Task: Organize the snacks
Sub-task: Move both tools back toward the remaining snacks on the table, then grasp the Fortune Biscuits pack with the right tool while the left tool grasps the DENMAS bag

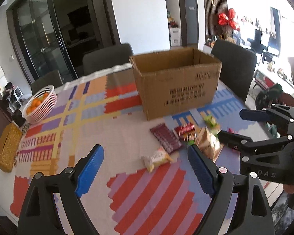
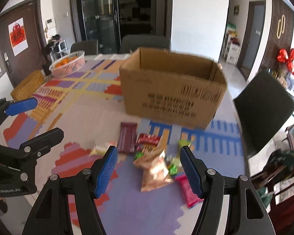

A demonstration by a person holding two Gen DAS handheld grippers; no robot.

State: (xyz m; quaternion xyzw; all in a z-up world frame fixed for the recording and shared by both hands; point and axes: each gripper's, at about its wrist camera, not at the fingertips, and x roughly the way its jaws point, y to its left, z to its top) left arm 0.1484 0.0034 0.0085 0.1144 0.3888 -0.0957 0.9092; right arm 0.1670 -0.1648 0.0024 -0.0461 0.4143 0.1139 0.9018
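**Snacks loose, box waiting**

A slip looks the likeliest trouble: the crinkly tan bag [image 2: 154, 168] lies overlapping other snack packets [image 2: 147, 141] in a pile, so a pinch could drag neighbours or skid off the film. Both the left hand-held gripper [image 1: 145, 168] and right hand-held gripper [image 2: 149, 170] hover wide apart, holding and touching nothing. The pile sits toward the surface's [image 1: 127, 195] right edge, just before the open cardboard box [image 2: 172, 90].
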